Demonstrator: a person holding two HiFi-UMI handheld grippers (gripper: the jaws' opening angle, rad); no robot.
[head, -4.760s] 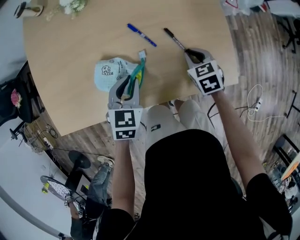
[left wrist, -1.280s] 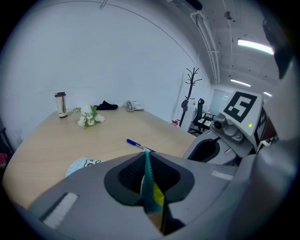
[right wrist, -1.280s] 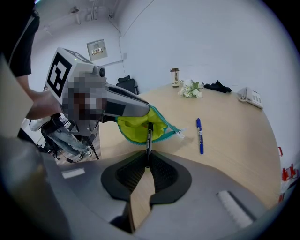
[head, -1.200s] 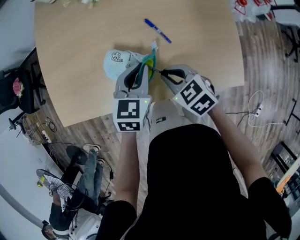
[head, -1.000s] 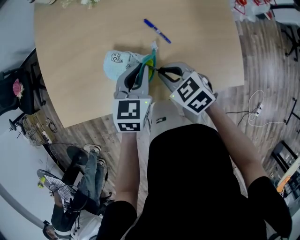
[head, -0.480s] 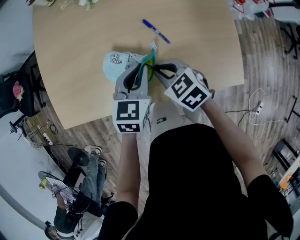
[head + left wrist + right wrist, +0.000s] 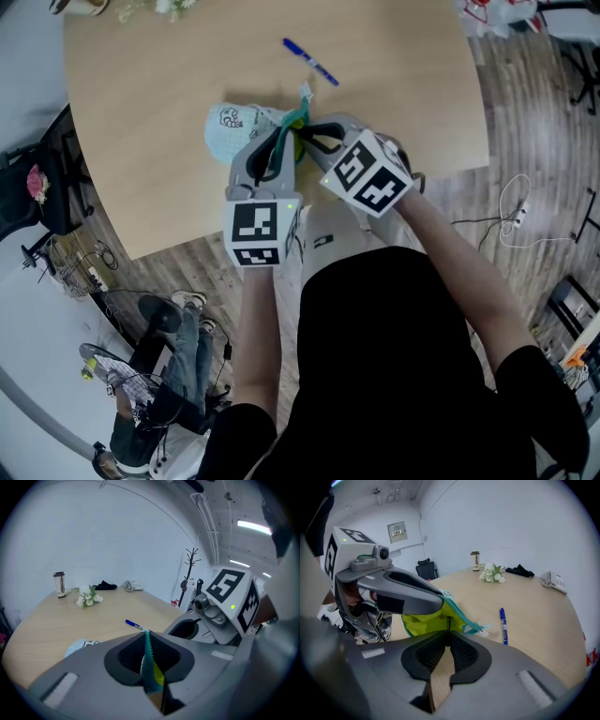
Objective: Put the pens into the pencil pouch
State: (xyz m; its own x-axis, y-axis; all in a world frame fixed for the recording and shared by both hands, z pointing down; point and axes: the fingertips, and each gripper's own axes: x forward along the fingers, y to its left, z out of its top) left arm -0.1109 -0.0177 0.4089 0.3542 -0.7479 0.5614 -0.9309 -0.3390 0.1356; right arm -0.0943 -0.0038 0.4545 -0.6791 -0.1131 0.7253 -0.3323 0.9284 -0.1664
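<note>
Head view: the left gripper (image 7: 281,145) holds the pouch (image 7: 228,139) open on the table (image 7: 141,84); the right gripper (image 7: 305,141) meets its mouth.

Left gripper view: fingers clamp the teal zipper edge (image 7: 149,660); the blue pen (image 7: 133,624) lies beyond the pouch, untouched.

Right gripper view: narrow fingers pinch the black pen (image 7: 449,622), tip at the pouch's yellow lining (image 7: 424,620). Seemingly midway; only the left gripper crowds the mouth.

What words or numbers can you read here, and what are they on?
No words or numbers are readable anywhere.
The pencil pouch: cartoon print, too small to read.
The blue pen: label too small.
The black pen: no print shows.
Cubes on the left gripper and right gripper: square patterns, no letters.
The wall panel: blurred.
</note>
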